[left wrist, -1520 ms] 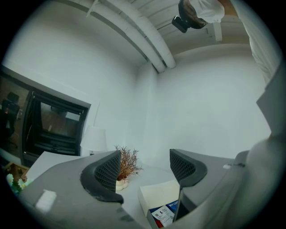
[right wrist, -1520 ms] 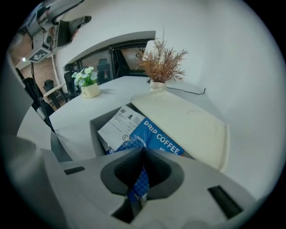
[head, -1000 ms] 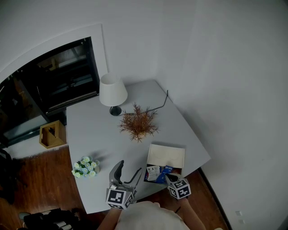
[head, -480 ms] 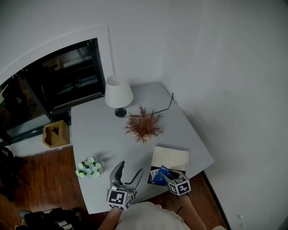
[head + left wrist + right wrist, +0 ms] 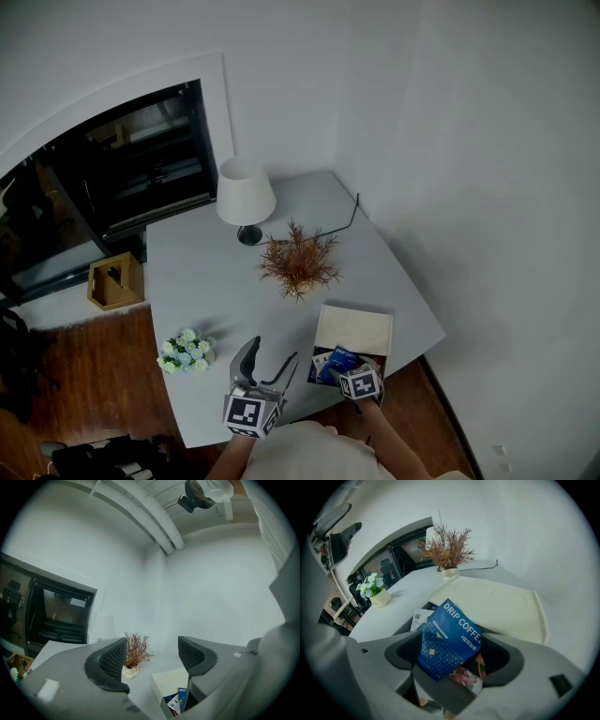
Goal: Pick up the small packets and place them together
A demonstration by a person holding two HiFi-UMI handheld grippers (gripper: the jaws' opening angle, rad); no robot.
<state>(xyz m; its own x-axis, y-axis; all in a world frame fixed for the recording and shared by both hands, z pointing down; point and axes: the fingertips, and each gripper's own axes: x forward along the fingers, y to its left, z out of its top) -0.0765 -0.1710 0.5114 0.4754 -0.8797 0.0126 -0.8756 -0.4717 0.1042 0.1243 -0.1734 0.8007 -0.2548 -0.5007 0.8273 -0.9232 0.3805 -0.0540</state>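
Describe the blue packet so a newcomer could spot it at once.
On the table, find the open box at its near right corner. The blue packet lies on top inside, between the right gripper's opening jaws. It alone is blue, printed DRIP COFFEE; its neighbours are a white packet and a red packet.

Reddish packet (image 5: 462,677), apparently mostly hidden

Soft, rather dim grey light fills the head view. The white cone lampshade (image 5: 246,191) and dried reddish-brown plant (image 5: 298,263) throw only faint shadows on the pale grey table (image 5: 202,272). Both gripper views bend strongly toward black round edges. The blue drip-coffee packet (image 5: 450,637) is sharp at mid-frame.
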